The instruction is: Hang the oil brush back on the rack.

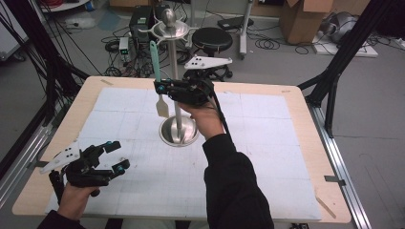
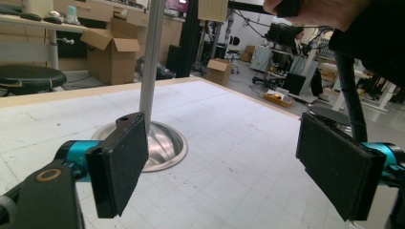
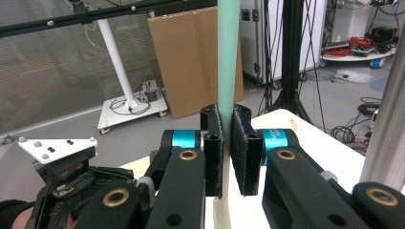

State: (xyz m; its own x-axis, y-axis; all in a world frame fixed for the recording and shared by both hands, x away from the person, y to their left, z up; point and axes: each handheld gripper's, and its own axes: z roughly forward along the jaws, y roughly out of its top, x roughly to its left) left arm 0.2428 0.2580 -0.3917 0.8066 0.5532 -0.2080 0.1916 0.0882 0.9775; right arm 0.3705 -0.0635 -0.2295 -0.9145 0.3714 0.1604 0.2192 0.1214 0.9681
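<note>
High view shows my right gripper (image 1: pixel 160 87) raised over the middle of the table (image 1: pixel 296 143), its jaws pinched narrow on the green handle of a spatula (image 1: pixel 156 71). That spatula stands upright, cream blade down, hanging just above the white mat (image 1: pixel 267 157). Right gripper view shows the green handle clamped between my two black pads (image 3: pixel 214 152). Just beside the spatula rises the metal stand (image 1: pixel 177 95), its pole close at the blade's right and its round base directly below, so they crowd that side. My left gripper (image 1: pixel 117 155) rests low near the table's front left corner, jaws wide with nothing between them, well apart from the stand. Open mat lies to the right and front.
</note>
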